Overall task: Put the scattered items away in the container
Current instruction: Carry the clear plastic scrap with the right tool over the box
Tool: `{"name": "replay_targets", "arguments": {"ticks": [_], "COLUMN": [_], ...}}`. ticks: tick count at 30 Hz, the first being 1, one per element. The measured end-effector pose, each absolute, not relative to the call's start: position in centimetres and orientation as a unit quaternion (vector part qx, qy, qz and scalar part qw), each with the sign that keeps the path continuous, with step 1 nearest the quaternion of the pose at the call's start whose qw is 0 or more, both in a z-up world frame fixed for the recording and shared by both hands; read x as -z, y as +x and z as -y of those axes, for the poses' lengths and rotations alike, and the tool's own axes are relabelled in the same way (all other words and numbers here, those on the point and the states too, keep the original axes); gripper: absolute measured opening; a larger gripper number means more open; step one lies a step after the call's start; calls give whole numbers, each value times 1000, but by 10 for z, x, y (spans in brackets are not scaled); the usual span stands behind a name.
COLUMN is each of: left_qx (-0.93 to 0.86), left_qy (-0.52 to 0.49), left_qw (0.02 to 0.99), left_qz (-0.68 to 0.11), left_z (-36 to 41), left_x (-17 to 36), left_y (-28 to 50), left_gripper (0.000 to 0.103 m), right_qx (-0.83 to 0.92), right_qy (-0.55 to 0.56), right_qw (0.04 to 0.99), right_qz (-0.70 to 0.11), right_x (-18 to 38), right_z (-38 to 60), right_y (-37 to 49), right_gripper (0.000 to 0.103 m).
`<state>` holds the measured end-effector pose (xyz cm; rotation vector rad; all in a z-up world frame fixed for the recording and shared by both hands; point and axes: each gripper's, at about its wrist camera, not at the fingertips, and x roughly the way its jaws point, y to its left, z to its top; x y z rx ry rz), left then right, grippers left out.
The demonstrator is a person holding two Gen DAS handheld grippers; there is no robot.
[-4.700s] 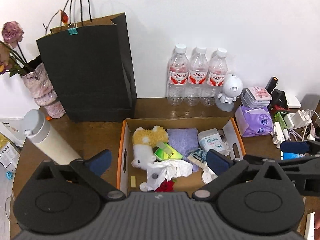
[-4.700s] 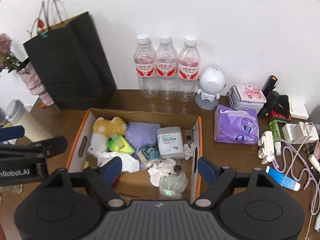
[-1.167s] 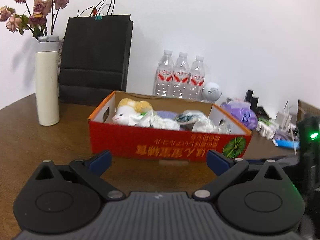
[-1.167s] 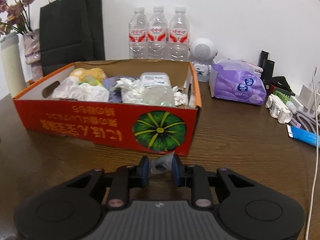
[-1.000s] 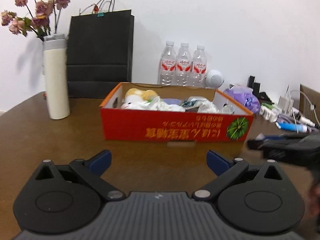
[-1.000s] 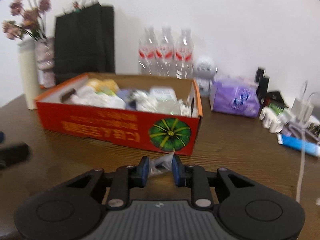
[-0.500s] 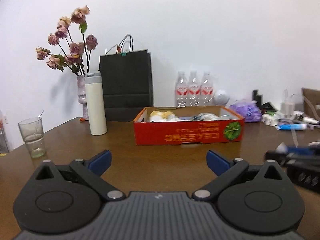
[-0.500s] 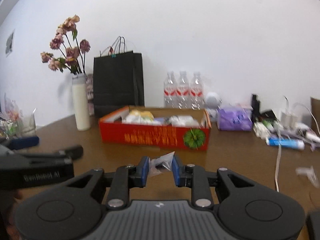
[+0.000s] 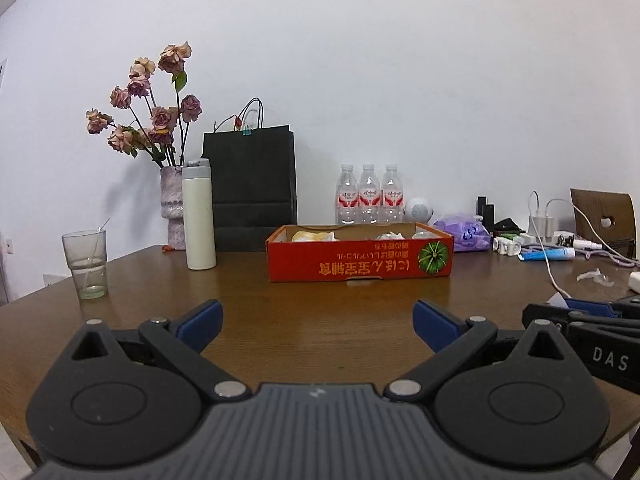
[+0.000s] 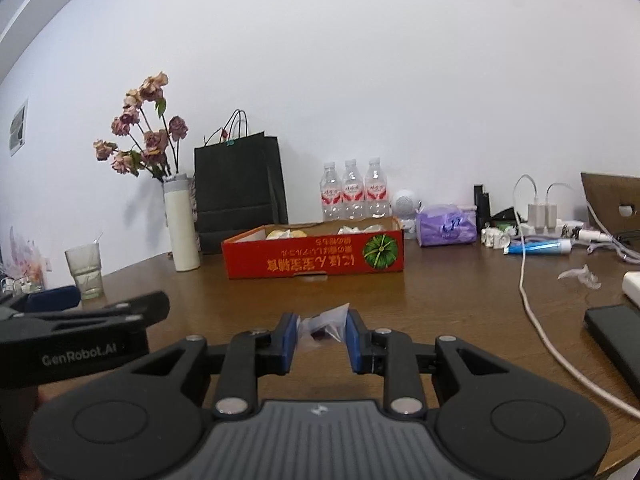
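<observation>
Now right tongs (image 10: 322, 334) pinching clear wrapper (image 10: 326, 324) — left tongs (image 9: 318, 322) agape

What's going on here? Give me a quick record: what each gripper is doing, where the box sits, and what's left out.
left gripper: open, empty
right gripper: shut on a clear wrapper
box: on the table, well ahead of both grippers, items inside
left out: another scrap right of the box, beside a white cable
</observation>
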<state>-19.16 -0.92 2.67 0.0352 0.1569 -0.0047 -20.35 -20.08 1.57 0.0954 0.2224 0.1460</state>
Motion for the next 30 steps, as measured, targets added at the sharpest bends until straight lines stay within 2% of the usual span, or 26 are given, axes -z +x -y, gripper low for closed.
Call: {"name": "replay_targets", "arguments": {"ticks": [8,17,19,23,30], "left_qx": [25,64,57,36,29], "left_qy": [-6,22,22,-12,-31], "left_qw": [998,998,998,996,993], "left_qz": [-57,0,-11,-84,-106], "left_z": [-2,1,2,-1,-7], "left_x": [-53,-89,-90,-85,-81], "left_y": [-130,39,79,151,187], "left_gripper": [103,103,103,103,103], "right_qx": [-80,-95,-85,-71,-65], "right_qy": [61,95,94,81,83], "right_qw": [989,985,985,984,982], "right_qz": [-106,-107,-117,-145,-159], "right_x": [-36,-82,-86,-91,-89], "right_z": [213,216,213,206,212], "right_y": [-152,39,81,153,197], "right_gripper": [26,26,26,26,26]}}
